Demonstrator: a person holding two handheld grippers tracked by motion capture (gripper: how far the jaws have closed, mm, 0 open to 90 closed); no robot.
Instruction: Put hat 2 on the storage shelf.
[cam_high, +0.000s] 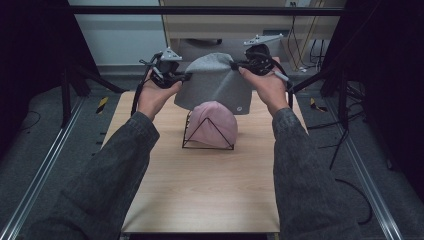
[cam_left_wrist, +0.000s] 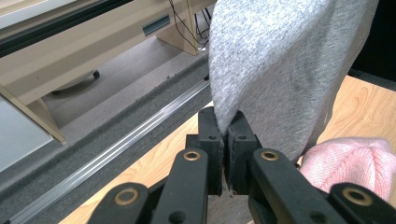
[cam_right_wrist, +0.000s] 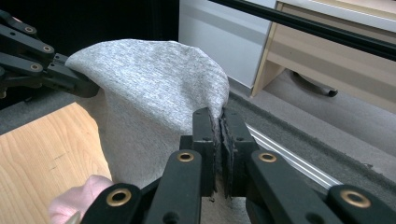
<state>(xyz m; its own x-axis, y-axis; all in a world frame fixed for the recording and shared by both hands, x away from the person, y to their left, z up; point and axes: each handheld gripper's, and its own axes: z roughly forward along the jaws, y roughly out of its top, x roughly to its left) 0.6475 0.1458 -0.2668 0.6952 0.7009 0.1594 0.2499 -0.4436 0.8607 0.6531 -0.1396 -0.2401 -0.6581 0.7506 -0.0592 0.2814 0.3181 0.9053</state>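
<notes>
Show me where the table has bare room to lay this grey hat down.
The widest bare patch of table runs from the wire stand to the near edge, between the sleeves. Narrower strips lie left and right of the stand. The middle and far part is crowded: pink hat on the stand, grey hat hanging behind.

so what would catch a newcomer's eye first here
First the grey hat, held up and stretched above the far end of the table, the left gripper shut on one edge and the right gripper on the other. Then the pink hat just below it, sitting on a black wire stand at mid-table.
</notes>
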